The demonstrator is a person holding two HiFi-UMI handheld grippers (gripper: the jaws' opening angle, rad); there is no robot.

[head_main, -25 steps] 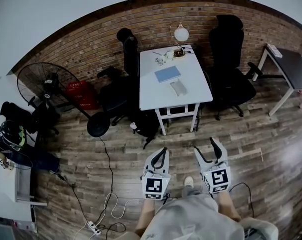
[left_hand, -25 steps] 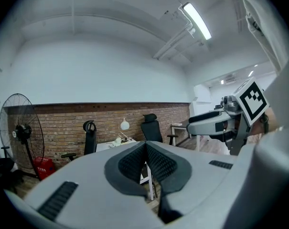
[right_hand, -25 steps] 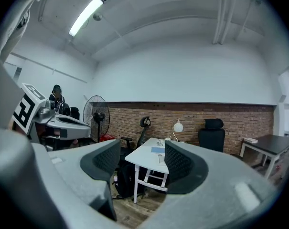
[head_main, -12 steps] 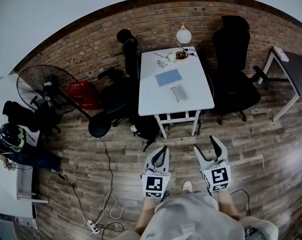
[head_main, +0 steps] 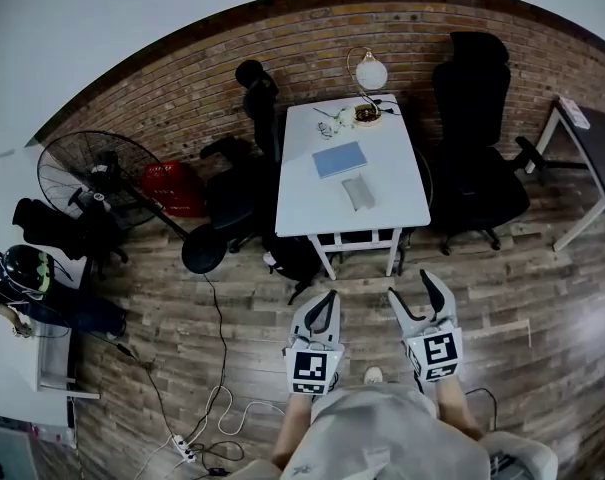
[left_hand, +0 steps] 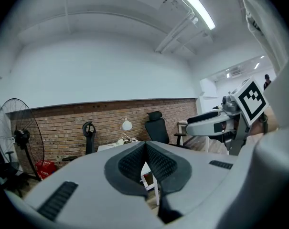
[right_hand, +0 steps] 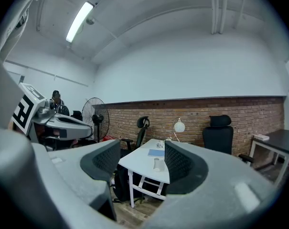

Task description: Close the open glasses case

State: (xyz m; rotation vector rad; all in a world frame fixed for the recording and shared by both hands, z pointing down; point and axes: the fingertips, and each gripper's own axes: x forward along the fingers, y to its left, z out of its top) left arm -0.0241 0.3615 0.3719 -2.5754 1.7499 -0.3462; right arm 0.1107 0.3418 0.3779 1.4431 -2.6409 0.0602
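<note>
We are holding the left gripper (head_main: pixel 329 298) with jaws pressed together | right gripper (head_main: pixel 410 288) jaws standing apart, nothing between | glasses case (head_main: pixel 358 192) lying on the white table (head_main: pixel 394 182) at 12 o'clock, well apart from both grippers, long axis running 11-to-5

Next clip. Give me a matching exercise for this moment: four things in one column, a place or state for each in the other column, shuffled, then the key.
Things:
1. left gripper
2. right gripper
3. blue notebook
4. standing fan

Places or states:
a. jaws apart, nothing between them
b. on the floor, well off to the side of the table
c. lying on the white table
d. jaws together, nothing held

Pairs: 1-d, 2-a, 3-c, 4-b
</note>
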